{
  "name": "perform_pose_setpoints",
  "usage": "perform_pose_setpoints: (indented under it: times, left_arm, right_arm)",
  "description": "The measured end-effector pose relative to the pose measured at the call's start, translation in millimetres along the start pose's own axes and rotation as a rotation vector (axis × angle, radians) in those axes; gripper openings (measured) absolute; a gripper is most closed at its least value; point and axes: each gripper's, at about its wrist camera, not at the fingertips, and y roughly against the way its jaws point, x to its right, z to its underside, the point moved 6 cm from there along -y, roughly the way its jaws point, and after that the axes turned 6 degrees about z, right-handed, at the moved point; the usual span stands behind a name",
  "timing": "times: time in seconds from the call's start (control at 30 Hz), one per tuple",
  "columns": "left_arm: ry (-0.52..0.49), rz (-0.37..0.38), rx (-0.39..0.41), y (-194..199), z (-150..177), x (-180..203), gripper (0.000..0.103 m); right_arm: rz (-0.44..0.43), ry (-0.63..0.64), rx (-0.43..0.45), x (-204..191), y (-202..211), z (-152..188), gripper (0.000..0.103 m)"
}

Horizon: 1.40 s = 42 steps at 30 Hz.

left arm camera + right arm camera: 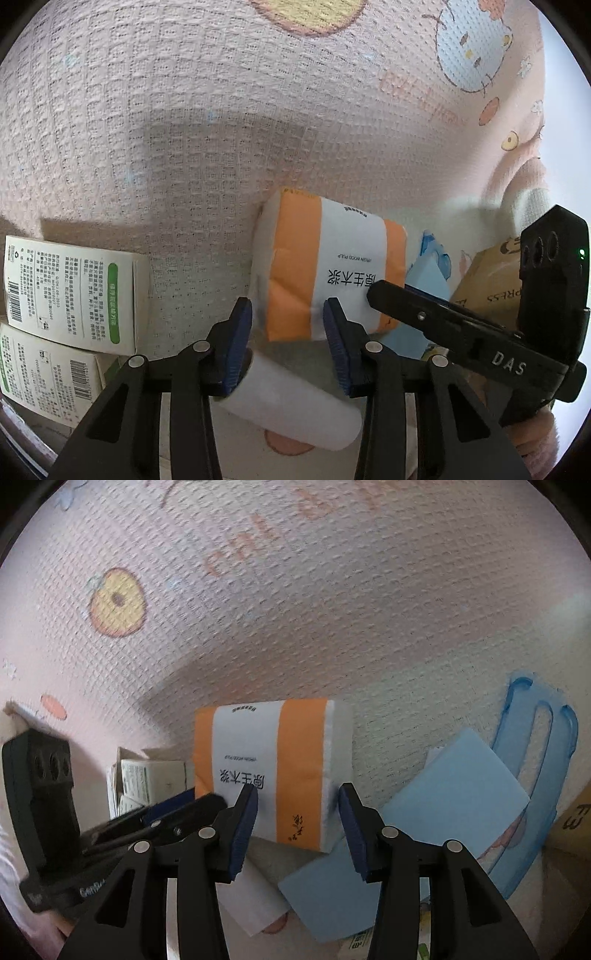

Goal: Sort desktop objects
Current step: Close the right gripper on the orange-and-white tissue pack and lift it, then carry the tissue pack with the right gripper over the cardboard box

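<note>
Facing both released tools, the tissue pack (pixel 328 266) sits dead ahead on the pink cloth (pixel 184 129); left tool (pixel 288 343) and right tool (pixel 297 829) about equally near, long axis running away.

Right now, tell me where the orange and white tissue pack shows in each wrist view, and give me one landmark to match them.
Left wrist view: the orange and white tissue pack sits right of center, just beyond the open left claw.
Right wrist view: it sits at center, just beyond the open right claw.
Shared landmark: the light blue pad, lying to the right of the pack in both views.
</note>
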Motion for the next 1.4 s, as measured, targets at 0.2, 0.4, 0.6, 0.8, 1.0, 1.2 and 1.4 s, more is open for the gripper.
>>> perform_pose_setpoints:
  times: [0.2, 0.4, 0.6, 0.8, 1.0, 1.2, 1.4]
  left_arm:
    - [-0.042, -0.016, 0.01, -5.4, -5.9, 7.6, 0.045]
    - [0.003, 0.012, 0.038, -0.9, -4.4, -2.7, 0.042]
    - [0.002, 0.018, 0.071, 16.8, -3.7, 4.0, 0.038]
    - [-0.052, 0.049, 0.139, 53.1, -9.6, 30.7, 0.038]
    - [-0.125, 0.067, 0.204, 86.4, -8.7, 63.5, 0.038]
    - [-0.177, 0.1, 0.231, 114.1, -3.5, 93.4, 0.038]
    - [-0.298, 0.148, 0.249, 131.9, -8.7, 157.5, 0.038]
  right_arm:
    - [-0.005, -0.041, 0.025, 1.6, -8.3, -2.5, 0.043]
    - [-0.031, -0.093, 0.057, 4.3, -9.4, -3.8, 0.046]
    - [0.002, -0.029, 0.093, -7.4, 6.9, -4.4, 0.045]
    - [0.027, 0.002, 0.19, -27.5, 47.9, -6.6, 0.045]
    - [0.048, 0.037, 0.287, -41.4, 95.4, -5.2, 0.045]
    - [0.064, 0.04, 0.371, -49.6, 136.7, 5.8, 0.045]
    - [0.111, 0.013, 0.476, -34.8, 199.7, 9.3, 0.045]
